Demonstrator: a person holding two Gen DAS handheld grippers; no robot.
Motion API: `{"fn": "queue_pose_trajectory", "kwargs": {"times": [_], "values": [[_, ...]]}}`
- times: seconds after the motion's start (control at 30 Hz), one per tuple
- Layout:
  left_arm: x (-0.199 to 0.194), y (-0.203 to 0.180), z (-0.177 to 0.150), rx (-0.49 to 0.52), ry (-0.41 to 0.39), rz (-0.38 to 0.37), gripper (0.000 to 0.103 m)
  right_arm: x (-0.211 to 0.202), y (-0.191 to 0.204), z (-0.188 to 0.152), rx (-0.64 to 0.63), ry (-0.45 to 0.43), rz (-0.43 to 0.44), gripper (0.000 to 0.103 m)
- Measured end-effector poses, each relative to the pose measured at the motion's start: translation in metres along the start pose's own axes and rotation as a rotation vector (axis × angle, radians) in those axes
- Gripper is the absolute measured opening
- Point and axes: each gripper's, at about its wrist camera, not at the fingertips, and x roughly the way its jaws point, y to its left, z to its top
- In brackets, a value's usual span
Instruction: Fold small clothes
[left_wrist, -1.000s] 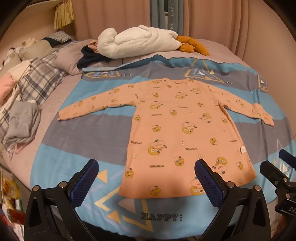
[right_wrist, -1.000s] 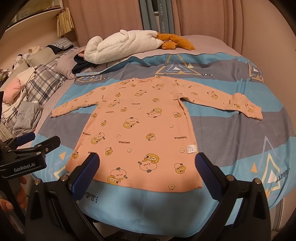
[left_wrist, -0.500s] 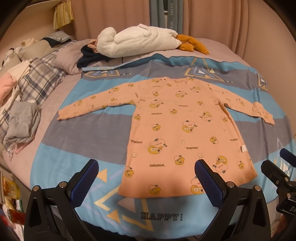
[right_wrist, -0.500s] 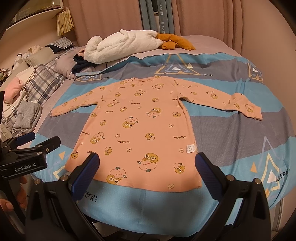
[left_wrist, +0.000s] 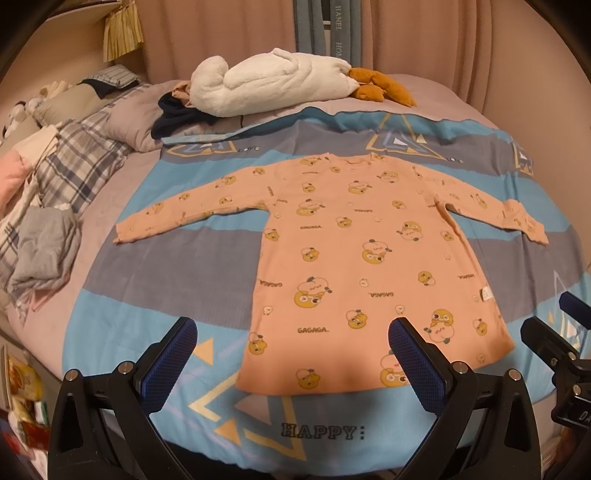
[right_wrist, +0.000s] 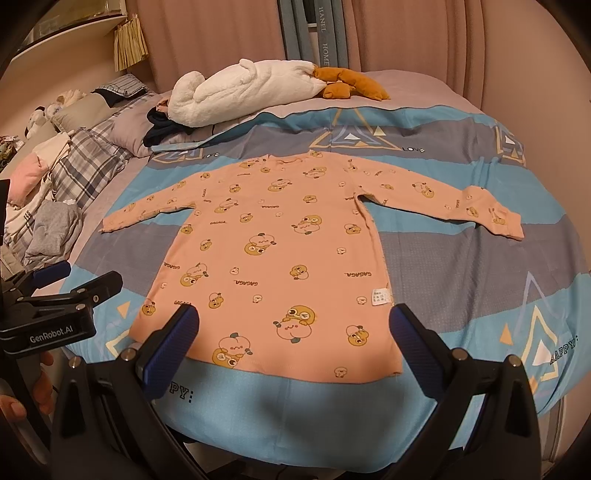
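Note:
A small peach long-sleeved shirt with cartoon prints (left_wrist: 354, 251) lies flat on the bed, both sleeves spread out, hem toward me; it also shows in the right wrist view (right_wrist: 280, 254). My left gripper (left_wrist: 291, 354) is open and empty, held above the hem's left part. My right gripper (right_wrist: 295, 343) is open and empty above the hem's middle. The right gripper's body shows at the right edge of the left wrist view (left_wrist: 561, 354); the left gripper's body shows at the left edge of the right wrist view (right_wrist: 55, 306).
The blue and grey patterned blanket (left_wrist: 177, 266) covers the bed. A white plush blanket (left_wrist: 273, 81) and a brown toy (left_wrist: 380, 86) lie at the far side. Plaid bedding and a grey garment (left_wrist: 44, 251) are piled at the left. Curtains hang behind.
Both views have shifted only slightly; the shirt lies unchanged and both grippers stay open.

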Motion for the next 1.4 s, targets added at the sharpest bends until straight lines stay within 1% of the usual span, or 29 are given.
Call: {"fn": "queue_pose_trajectory", "kwargs": {"times": [0.23,0.47,0.53,0.67,0.87,0.93,1.03,1.13,1.23,1.3,1.4], "values": [[0.001,0.0,0.001,-0.002,0.002,-0.008,0.102,0.003,-0.005,0.0,0.015,0.002,0.0,0.103],[0.01,0.006,0.007,-0.036,-0.002,-0.045,0.102,0.005,-0.015,0.003,0.059,-0.007,-0.004,0.103],[0.013,0.006,0.008,-0.042,-0.001,-0.045,0.102,0.007,-0.02,0.004,0.073,-0.01,-0.005,0.103],[0.023,0.003,0.009,-0.034,0.022,-0.051,0.102,0.011,-0.032,0.005,0.109,-0.016,-0.005,0.103],[0.036,-0.002,0.017,-0.038,0.028,-0.097,0.102,0.024,-0.059,0.006,0.178,-0.037,-0.005,0.103],[0.042,-0.001,0.019,-0.05,0.033,-0.115,0.102,0.033,-0.073,0.004,0.227,-0.047,0.021,0.103],[0.058,0.001,0.023,-0.084,0.051,-0.177,0.102,0.05,-0.095,0.002,0.302,-0.038,0.066,0.103],[0.081,0.003,0.031,-0.125,0.075,-0.228,0.102,0.067,-0.125,0.002,0.39,-0.028,0.073,0.103],[0.104,0.0,0.039,-0.14,0.096,-0.256,0.102,0.081,-0.163,0.007,0.497,-0.039,0.044,0.103],[0.118,-0.003,0.045,-0.137,0.116,-0.265,0.102,0.087,-0.196,0.013,0.569,-0.071,0.009,0.102],[0.134,-0.004,0.053,-0.149,0.144,-0.278,0.102,0.093,-0.238,0.019,0.67,-0.112,-0.018,0.1]]}}
